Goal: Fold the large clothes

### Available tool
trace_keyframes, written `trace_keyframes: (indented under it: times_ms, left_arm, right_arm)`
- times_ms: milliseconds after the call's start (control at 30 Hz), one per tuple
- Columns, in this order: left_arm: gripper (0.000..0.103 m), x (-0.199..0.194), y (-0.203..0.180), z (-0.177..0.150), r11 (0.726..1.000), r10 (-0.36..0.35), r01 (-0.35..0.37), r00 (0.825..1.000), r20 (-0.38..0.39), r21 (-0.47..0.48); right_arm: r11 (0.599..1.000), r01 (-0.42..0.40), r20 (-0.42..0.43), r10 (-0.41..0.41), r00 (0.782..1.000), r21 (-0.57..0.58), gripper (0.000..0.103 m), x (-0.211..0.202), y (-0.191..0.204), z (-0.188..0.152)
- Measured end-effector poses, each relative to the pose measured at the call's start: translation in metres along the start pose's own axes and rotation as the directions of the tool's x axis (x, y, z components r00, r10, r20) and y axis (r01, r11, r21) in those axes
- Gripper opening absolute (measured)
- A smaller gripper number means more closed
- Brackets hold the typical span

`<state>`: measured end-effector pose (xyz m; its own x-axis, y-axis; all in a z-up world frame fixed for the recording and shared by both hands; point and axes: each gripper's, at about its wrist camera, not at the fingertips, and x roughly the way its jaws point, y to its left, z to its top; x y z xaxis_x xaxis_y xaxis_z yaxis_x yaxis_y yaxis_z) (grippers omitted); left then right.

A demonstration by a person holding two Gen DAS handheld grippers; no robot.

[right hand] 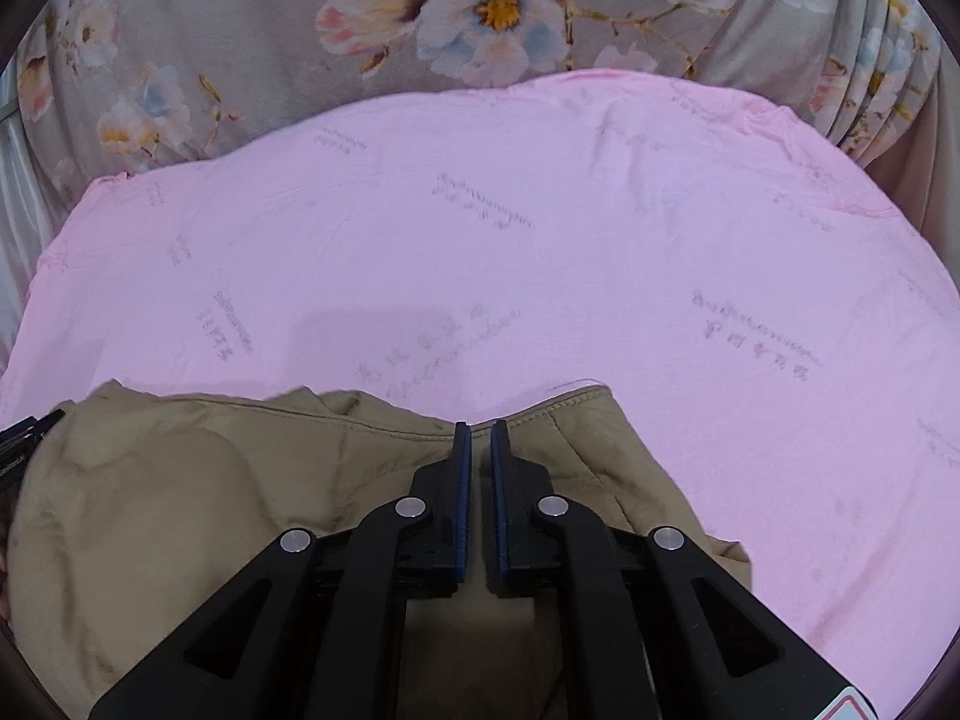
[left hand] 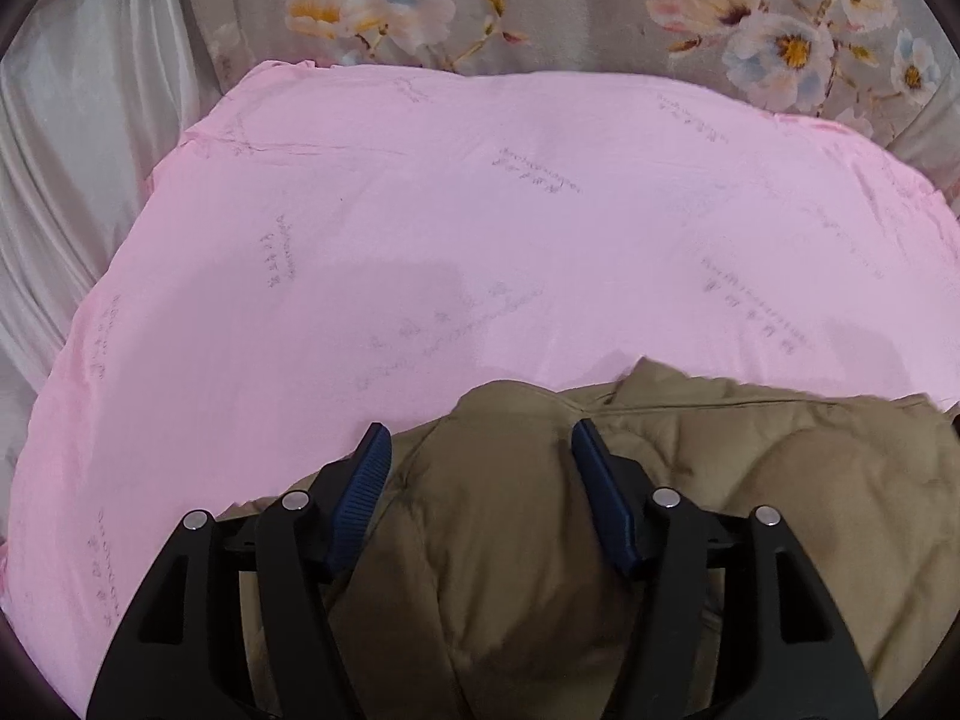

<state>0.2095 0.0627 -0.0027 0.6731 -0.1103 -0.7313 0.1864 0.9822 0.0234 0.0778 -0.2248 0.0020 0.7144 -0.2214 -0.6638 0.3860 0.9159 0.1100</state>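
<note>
A tan quilted jacket [left hand: 750, 480] lies bunched at the near edge of a pink sheet [left hand: 420, 210]. My left gripper [left hand: 480, 438] is open, its blue-padded fingers standing on either side of a raised fold of the jacket. In the right wrist view the same jacket [right hand: 180, 510] fills the lower left. My right gripper [right hand: 481, 429] is nearly closed at the jacket's stitched edge, with a thin gap between the pads; I cannot tell whether fabric is pinched between them. The left gripper's tip shows at the far left edge of the right wrist view [right hand: 24, 432].
The pink sheet [right hand: 600, 240] with faint grey print covers the work surface. Behind it hangs a grey floral fabric [left hand: 540, 6], also in the right wrist view [right hand: 240, 30]. Shiny white fabric [left hand: 78, 150] lies at the left.
</note>
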Motion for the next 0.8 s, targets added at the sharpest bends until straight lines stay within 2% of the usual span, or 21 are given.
trace_keyframes:
  times_ms: [100, 200, 233, 333, 433, 567, 700, 800]
  left_arm:
    - [0.060, -0.053, -0.016, 0.007, 0.998, -0.060, 0.061, 0.994, 0.093, -0.005]
    - [0.060, -0.071, -0.049, 0.005, 0.995, -0.092, 0.087, 0.990, 0.104, 0.049]
    - [0.060, -0.070, -0.062, 0.001, 0.994, -0.095, 0.089, 0.991, 0.098, 0.066]
    - [0.061, -0.053, -0.085, -0.014, 0.996, -0.044, 0.038, 0.997, 0.070, 0.083]
    - [0.061, -0.033, -0.087, -0.028, 0.998, -0.026, 0.024, 0.999, 0.042, 0.057]
    - [0.065, -0.024, -0.087, -0.035, 0.999, -0.028, 0.026, 0.998, 0.054, 0.046]
    - [0.068, -0.021, -0.097, -0.042, 0.998, 0.010, -0.016, 0.996, 0.085, 0.067]
    - [0.068, -0.018, -0.095, -0.044, 0.998, 0.008, -0.014, 0.996, 0.091, 0.060]
  right_arm:
    - [0.996, -0.088, 0.056, 0.089, 0.994, -0.010, 0.013, -0.036, 0.029, 0.007]
    - [0.985, -0.165, 0.034, 0.167, 0.985, -0.053, 0.013, -0.039, 0.064, 0.003]
    - [0.983, -0.173, 0.023, 0.175, 0.984, -0.066, 0.013, -0.035, 0.073, -0.001]
    - [0.985, -0.148, -0.020, 0.147, 0.989, -0.093, 0.014, -0.016, 0.091, -0.017]
    - [0.986, -0.148, -0.048, 0.144, 0.988, -0.080, 0.013, 0.002, 0.087, -0.033]
    - [0.985, -0.164, -0.055, 0.161, 0.985, -0.055, 0.012, 0.012, 0.083, -0.042]
    - [0.988, -0.134, -0.034, 0.131, 0.991, -0.081, 0.012, 0.015, 0.089, -0.048]
    - [0.988, -0.133, -0.031, 0.131, 0.991, -0.081, 0.012, 0.016, 0.089, -0.049]
